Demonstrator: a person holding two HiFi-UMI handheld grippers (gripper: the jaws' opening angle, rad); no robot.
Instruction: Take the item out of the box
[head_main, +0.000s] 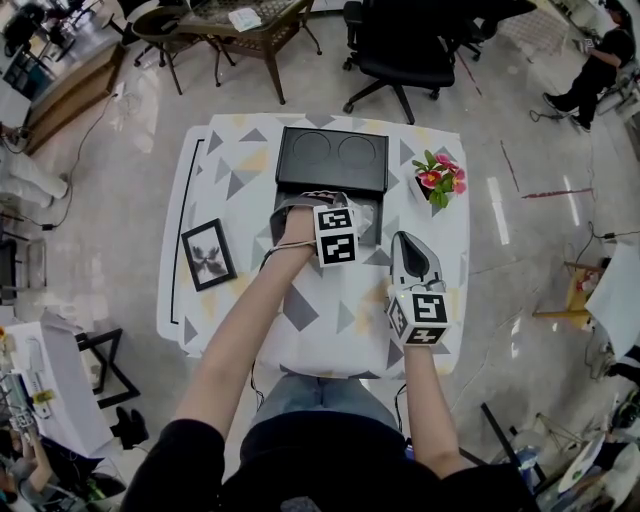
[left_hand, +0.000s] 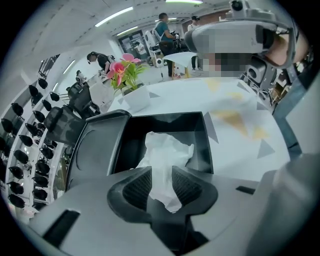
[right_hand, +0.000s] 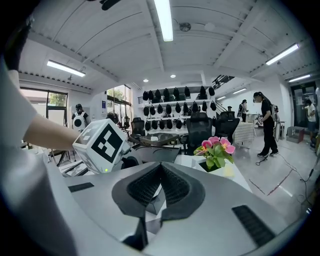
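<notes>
A black box (left_hand: 207, 145) stands open on the table, its lid (left_hand: 92, 150) folded back to the left. White crumpled paper (left_hand: 167, 147) fills the inside of the box. My left gripper (left_hand: 161, 185) reaches into it, and the paper sits between both pads, which press on it. In the head view the left gripper (head_main: 333, 205) is over the box (head_main: 372, 218), in front of the lid (head_main: 332, 160). My right gripper (head_main: 406, 242) hovers to the right of the box, jaws shut and empty. In the right gripper view that gripper (right_hand: 160, 167) points past the left gripper's marker cube (right_hand: 102, 145).
A pot of pink flowers (head_main: 438, 180) stands at the table's far right corner, close to the box. A framed picture (head_main: 208, 254) lies at the left. The patterned tablecloth (head_main: 320, 310) covers the table. Chairs, a further table and people are beyond it.
</notes>
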